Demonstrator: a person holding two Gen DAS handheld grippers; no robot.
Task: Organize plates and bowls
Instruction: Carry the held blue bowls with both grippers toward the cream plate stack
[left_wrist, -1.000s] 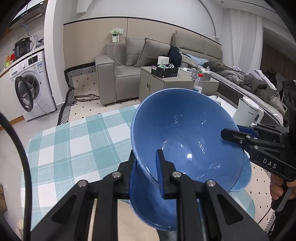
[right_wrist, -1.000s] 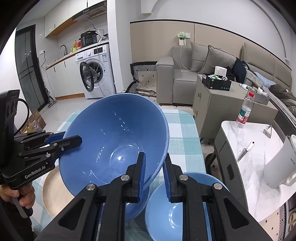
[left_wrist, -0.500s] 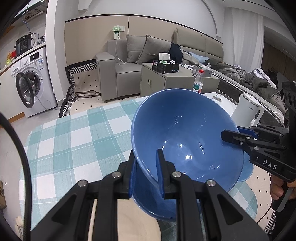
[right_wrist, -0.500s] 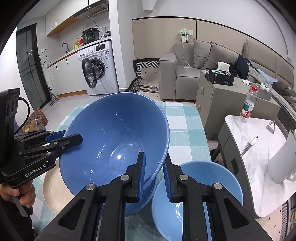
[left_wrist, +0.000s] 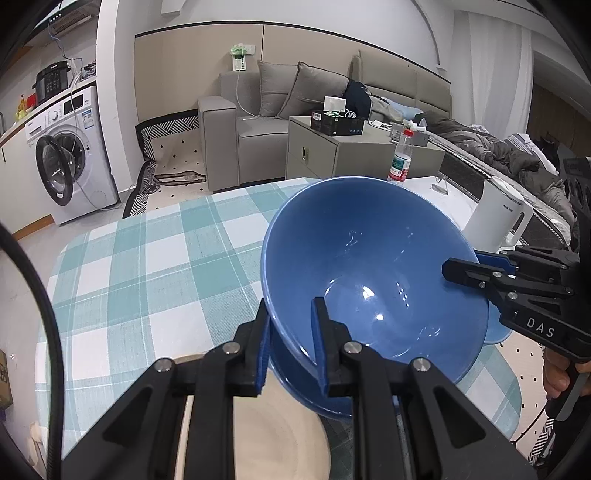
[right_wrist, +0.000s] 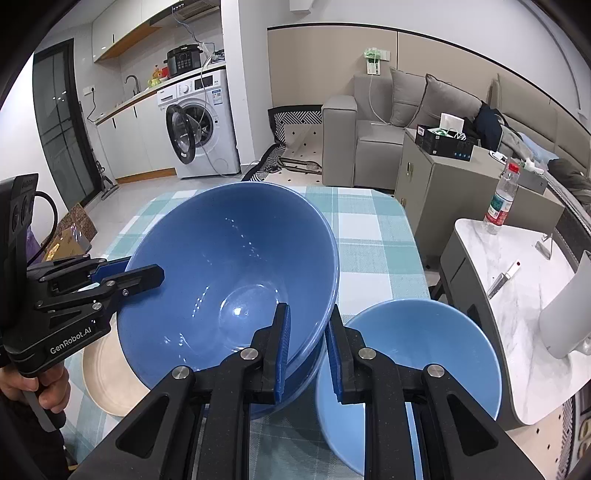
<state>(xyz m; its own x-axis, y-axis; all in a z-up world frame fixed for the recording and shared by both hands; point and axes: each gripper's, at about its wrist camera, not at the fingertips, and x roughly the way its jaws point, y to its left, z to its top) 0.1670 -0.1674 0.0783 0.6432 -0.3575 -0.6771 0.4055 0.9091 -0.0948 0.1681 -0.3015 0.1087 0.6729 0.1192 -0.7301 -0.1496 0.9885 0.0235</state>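
"DAS" is printed in white on the right gripper (left_wrist: 461, 271) where the left view catches it from the side, and "GenRobot.AI" on the left gripper (right_wrist: 146, 275) in the right view. The white kettle (left_wrist: 498, 218) carries small dark lettering too small to read surely. Both grippers are clenched on opposite sides of the rim of one dark blue bowl (right_wrist: 229, 277), each with one finger inside and one outside; the bowl is tilted above a checked tablecloth (left_wrist: 147, 273), directly over a second dark blue bowl (left_wrist: 295, 387) whose edge shows beneath it. Only the right view shows the light blue bowl (right_wrist: 413, 354) just beside them in full, and a marble side table (right_wrist: 517, 295) with a bottle (right_wrist: 500, 201). A cream plate (left_wrist: 258, 424) lies near the left gripper. Each view shows the other gripper's hand (right_wrist: 40, 387).
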